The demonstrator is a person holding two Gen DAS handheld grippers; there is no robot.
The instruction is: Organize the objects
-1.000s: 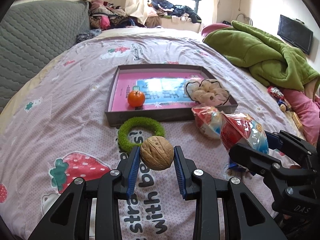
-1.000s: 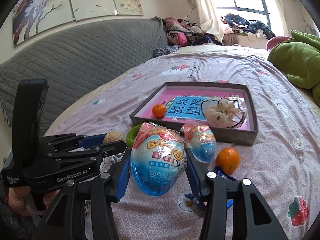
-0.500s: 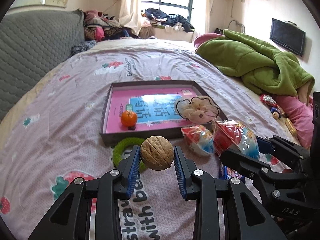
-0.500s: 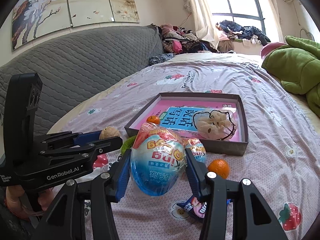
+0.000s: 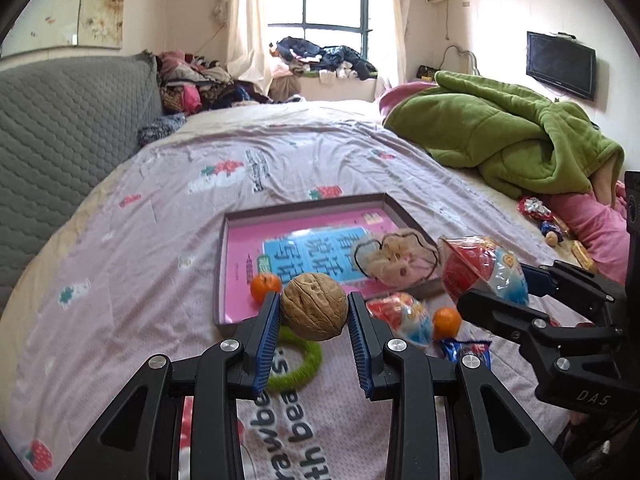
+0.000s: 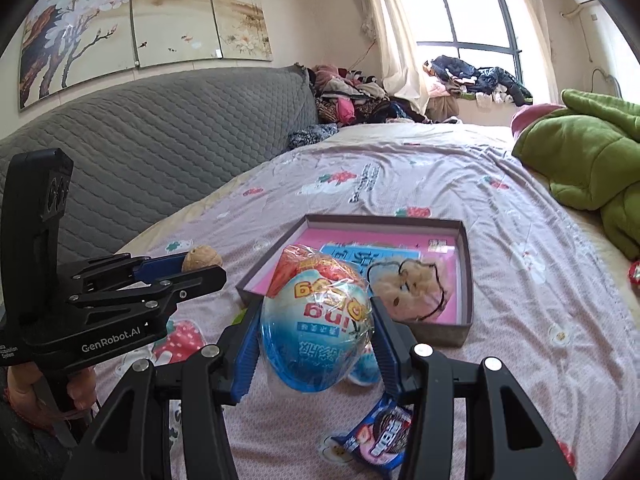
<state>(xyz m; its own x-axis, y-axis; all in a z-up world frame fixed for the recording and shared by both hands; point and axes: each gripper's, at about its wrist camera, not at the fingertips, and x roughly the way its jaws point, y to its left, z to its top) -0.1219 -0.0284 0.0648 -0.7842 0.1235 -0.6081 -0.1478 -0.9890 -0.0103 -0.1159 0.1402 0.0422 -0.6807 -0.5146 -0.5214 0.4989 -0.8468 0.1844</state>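
Since a second ago you have lifted both tongs off the bed (image 5: pixel 132 264): the green ring (image 5: pixel 308 360) now sits lower behind your left tongs (image 5: pixel 314 316), which hold the walnut (image 5: pixel 314 306) clear above it. Your right tongs (image 6: pixel 316 340) grip the big wrapped egg (image 6: pixel 316 320) in front of the open box (image 6: pixel 464 256). That egg hides the smaller egg (image 5: pixel 402 318) and loose orange (image 5: pixel 447 322) from the right view; the ring is partly covered by the left tongs.
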